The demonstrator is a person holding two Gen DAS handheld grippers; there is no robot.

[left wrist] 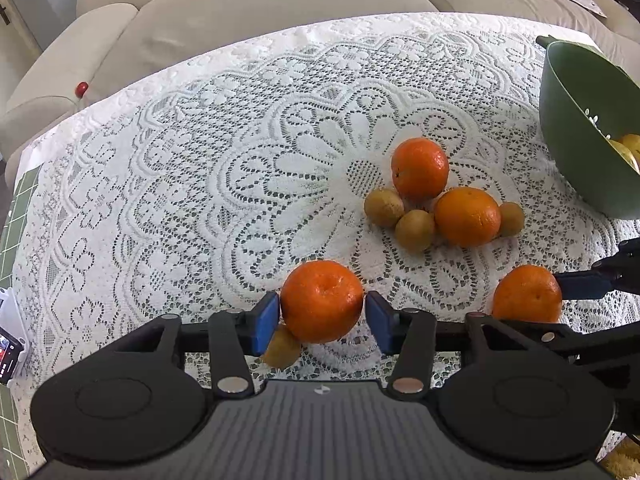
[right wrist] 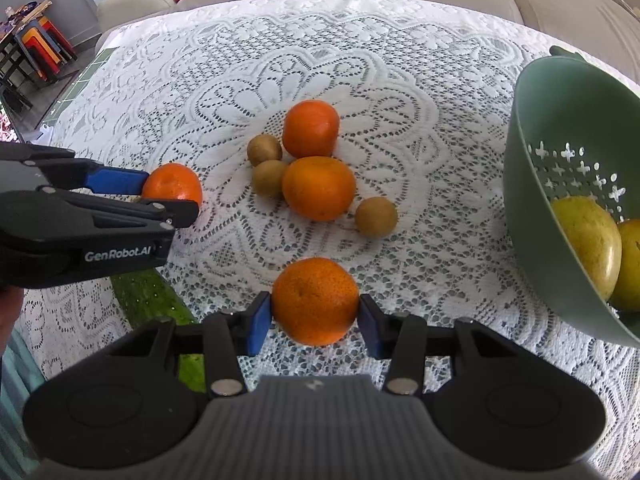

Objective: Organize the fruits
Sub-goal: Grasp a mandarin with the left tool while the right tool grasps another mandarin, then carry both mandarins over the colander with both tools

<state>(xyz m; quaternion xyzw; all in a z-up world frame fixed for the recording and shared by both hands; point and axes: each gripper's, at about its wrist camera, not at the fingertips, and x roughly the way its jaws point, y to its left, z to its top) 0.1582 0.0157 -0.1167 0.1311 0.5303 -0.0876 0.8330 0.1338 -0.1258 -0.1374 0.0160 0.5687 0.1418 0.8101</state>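
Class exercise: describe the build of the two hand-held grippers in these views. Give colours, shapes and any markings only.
Each hand-held gripper, left and right, has a black ribbed body with two round black discs, black link arms with silver pivot pins, and blue finger pads. The left one's side carries white "GenRobot.AI" lettering. No cables show.

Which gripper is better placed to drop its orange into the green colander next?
Right, probably. The right gripper holds an orange with the colander close on its right; the left gripper sits farther from it.
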